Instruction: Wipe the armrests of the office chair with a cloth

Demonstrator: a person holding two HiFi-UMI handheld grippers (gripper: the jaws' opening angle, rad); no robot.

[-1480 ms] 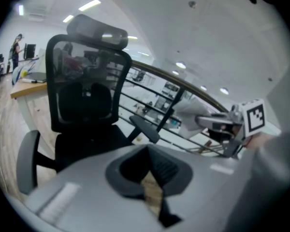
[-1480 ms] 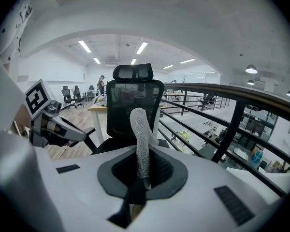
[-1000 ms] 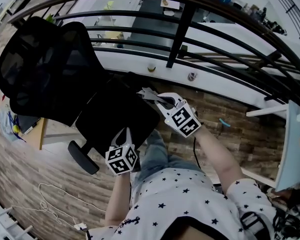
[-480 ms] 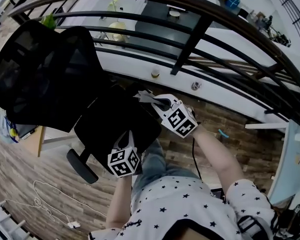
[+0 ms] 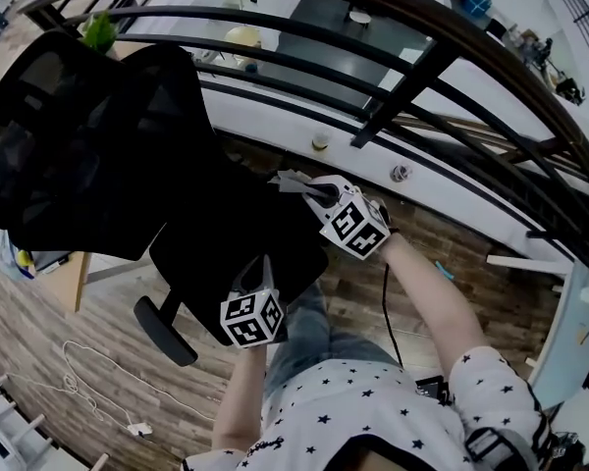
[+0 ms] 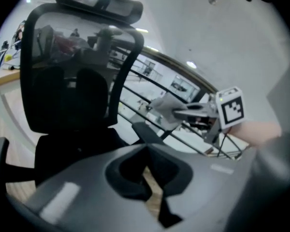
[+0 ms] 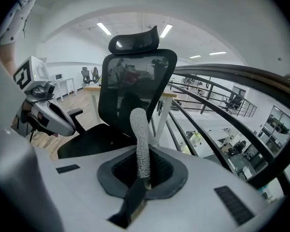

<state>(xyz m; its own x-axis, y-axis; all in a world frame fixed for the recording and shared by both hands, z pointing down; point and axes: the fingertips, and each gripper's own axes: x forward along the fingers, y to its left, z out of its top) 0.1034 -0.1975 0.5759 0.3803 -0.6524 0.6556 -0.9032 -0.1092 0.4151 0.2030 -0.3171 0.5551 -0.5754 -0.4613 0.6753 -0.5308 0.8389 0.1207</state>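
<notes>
Barely any change in a second: my right gripper stays clamped on the cloth, just above the chair's far armrest. Left gripper closed, empty. Wiping not started, I reckon.

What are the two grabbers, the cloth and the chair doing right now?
Right gripper: shut on the cloth.
Cloth: folded, pinched at one end, sticking out towards the chair.
Left gripper: shut, holding nothing.
Office chair: upright, seat empty.
Armrest by the left gripper: nothing touching it.
</notes>
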